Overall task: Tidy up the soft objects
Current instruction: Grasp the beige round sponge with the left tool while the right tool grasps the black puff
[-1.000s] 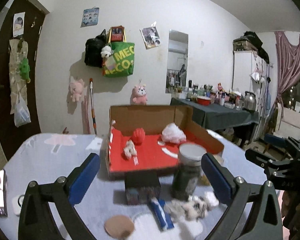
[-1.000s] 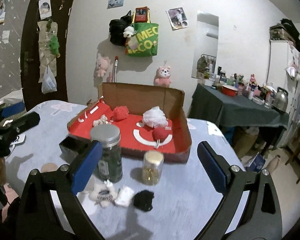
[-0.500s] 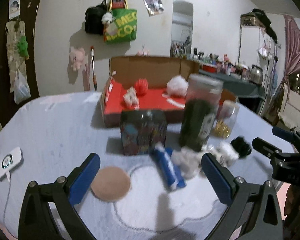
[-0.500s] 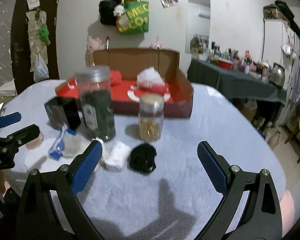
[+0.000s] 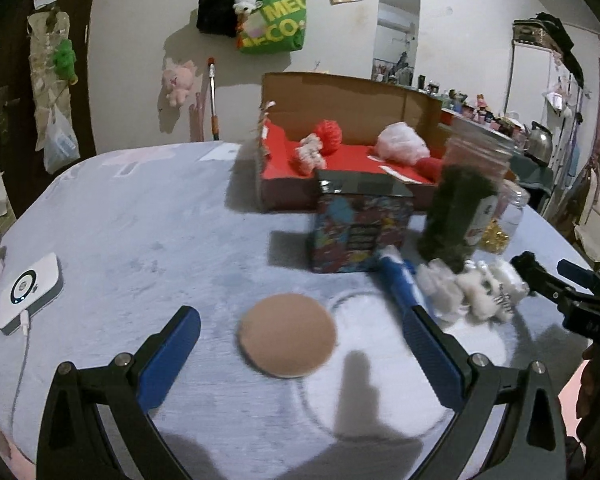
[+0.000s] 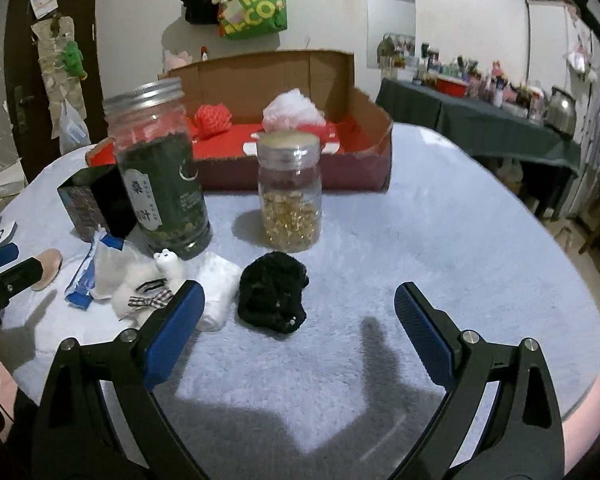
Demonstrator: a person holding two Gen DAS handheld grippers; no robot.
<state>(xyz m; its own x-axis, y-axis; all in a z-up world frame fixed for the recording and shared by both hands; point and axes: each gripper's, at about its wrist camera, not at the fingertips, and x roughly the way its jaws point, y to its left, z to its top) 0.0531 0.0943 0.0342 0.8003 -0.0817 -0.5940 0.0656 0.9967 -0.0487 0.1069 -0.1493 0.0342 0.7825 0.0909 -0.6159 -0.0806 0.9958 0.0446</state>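
While both grippers stand wide apart and hold nothing, the soft things lie in the middle of the frames. In the left wrist view the left gripper [image 5: 300, 344] frames a round tan pad [image 5: 287, 334], which lies flat on the table [image 5: 140, 240] between the blue fingers, touching neither; a round pad has no long axis. Right of it a blue tube [image 5: 398, 280] runs from upper left to lower right, touching the white plush toy [image 5: 476, 286]. In the right wrist view the right gripper [image 6: 296, 312] is over the black soft lump [image 6: 272, 298], which sits nearer its left finger, just beside a white roll [image 6: 218, 286] whose long axis goes up and down in the frame. Behind them stand a dark jar [image 6: 160, 172] and a clear jar [image 6: 291, 196], then the red-lined cardboard box [image 6: 372, 148]. Lower right of this frame the table is open as far as its curved edge.
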